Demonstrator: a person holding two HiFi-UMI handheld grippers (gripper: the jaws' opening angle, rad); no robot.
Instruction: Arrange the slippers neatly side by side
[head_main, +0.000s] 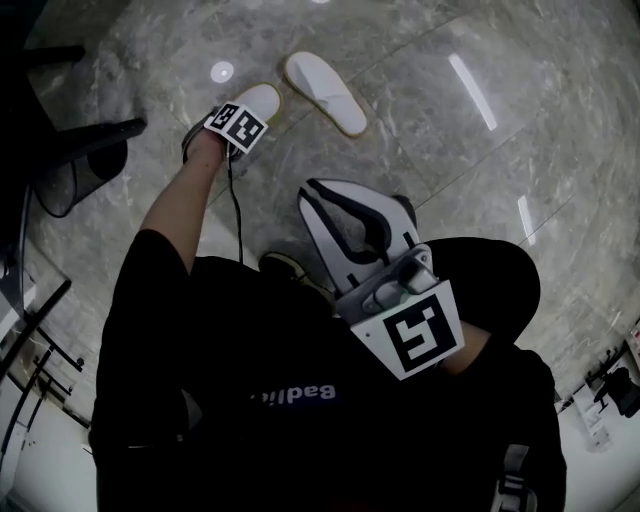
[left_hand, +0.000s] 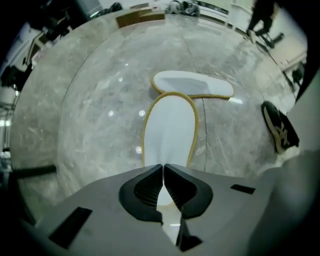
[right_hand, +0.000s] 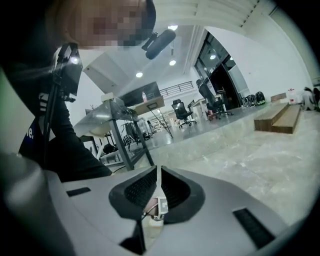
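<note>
Two white slippers with tan edging lie on the grey marble floor. In the left gripper view one slipper (left_hand: 170, 127) runs straight away from the jaws, and the other slipper (left_hand: 192, 84) lies crosswise beyond its toe. My left gripper (left_hand: 163, 167) points straight down with its tips closed on the near end of the first slipper. In the head view that gripper (head_main: 228, 133) covers the heel of the left slipper (head_main: 260, 98), and the second slipper (head_main: 325, 92) lies angled to its right. My right gripper (head_main: 335, 200) hangs above the floor with its jaws shut and empty (right_hand: 159, 169).
A dark wire basket (head_main: 75, 175) and a table frame (head_main: 40, 330) stand at the left. The person's dark shoe (left_hand: 277, 127) is near the slippers on the right. A low wooden platform (right_hand: 280, 117) and desks with office chairs stand far off.
</note>
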